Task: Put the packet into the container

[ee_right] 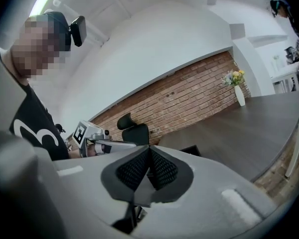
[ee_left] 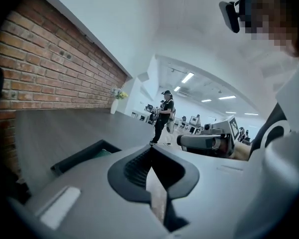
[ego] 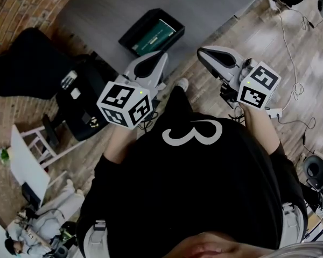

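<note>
Left tool (ego: 159, 55), right tool (ego: 201, 52) both closed tight, empty; flat green packet (ego: 157, 35) in black rectangular container (ego: 134, 27).

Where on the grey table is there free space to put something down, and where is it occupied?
The dark grey tabletop is bare right of the black rectangular container, up to the wooden floor, and also between the container and the brick wall. The container itself is occupied by a green flat packet.

The container (ego: 130, 35), with the packet (ego: 156, 35) lying in it, sits on the table (ego: 102, 12) just ahead of the left gripper (ego: 159, 57), with the right gripper (ego: 202, 51) to that gripper's right and a chair (ego: 78, 109) to its left.
</note>
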Action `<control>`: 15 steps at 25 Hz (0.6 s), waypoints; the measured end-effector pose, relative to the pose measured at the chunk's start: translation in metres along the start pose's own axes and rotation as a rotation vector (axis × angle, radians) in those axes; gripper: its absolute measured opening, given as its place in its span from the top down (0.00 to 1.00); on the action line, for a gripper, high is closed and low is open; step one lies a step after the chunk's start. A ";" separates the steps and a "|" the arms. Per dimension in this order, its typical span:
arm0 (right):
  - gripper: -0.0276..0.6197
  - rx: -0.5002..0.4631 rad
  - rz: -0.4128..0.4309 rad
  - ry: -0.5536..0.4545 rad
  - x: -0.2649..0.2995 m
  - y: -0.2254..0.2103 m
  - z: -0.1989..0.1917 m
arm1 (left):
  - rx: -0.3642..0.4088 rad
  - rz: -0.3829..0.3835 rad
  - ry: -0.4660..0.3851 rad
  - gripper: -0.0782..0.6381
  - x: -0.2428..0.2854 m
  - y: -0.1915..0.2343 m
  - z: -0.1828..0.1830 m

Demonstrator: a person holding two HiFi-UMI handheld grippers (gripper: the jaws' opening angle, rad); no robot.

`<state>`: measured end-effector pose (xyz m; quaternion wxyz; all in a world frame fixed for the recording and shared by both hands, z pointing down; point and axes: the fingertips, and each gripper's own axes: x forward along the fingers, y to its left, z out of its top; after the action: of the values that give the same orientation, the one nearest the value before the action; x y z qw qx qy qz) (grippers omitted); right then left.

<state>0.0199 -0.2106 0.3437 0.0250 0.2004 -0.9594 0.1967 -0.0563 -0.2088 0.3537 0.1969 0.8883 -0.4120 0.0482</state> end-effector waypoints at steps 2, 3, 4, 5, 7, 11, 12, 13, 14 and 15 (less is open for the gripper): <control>0.95 -0.012 0.002 -0.004 0.000 0.007 -0.001 | -0.030 -0.009 -0.019 0.87 -0.006 -0.006 -0.003; 0.95 -0.013 0.003 -0.008 -0.001 0.010 -0.001 | -0.042 -0.022 -0.038 0.87 -0.009 -0.009 -0.003; 0.95 -0.014 0.005 -0.009 -0.002 0.013 -0.002 | -0.045 -0.026 -0.051 0.87 -0.013 -0.012 -0.004; 0.95 -0.014 0.006 -0.008 -0.003 0.016 -0.004 | -0.040 -0.020 -0.055 0.87 -0.016 -0.014 -0.005; 0.95 -0.015 0.010 0.001 -0.004 0.020 -0.009 | -0.025 -0.008 -0.054 0.87 -0.019 -0.017 -0.007; 0.95 0.001 0.028 0.012 -0.002 0.025 -0.017 | 0.021 -0.014 -0.053 0.87 -0.022 -0.025 -0.011; 0.95 0.009 0.036 0.015 -0.003 0.027 -0.018 | 0.034 -0.004 -0.051 0.87 -0.022 -0.027 -0.011; 0.95 0.015 0.042 0.017 -0.003 0.028 -0.018 | 0.041 0.006 -0.053 0.87 -0.023 -0.028 -0.011; 0.95 0.016 0.047 0.016 -0.004 0.030 -0.018 | 0.042 0.014 -0.057 0.87 -0.024 -0.029 -0.010; 0.95 0.014 0.050 0.014 -0.005 0.031 -0.017 | 0.040 0.019 -0.063 0.87 -0.025 -0.030 -0.010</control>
<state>0.0118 -0.1755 0.3473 0.0255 0.1753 -0.9625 0.2055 -0.0499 -0.1695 0.3471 0.1656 0.8893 -0.4252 0.0305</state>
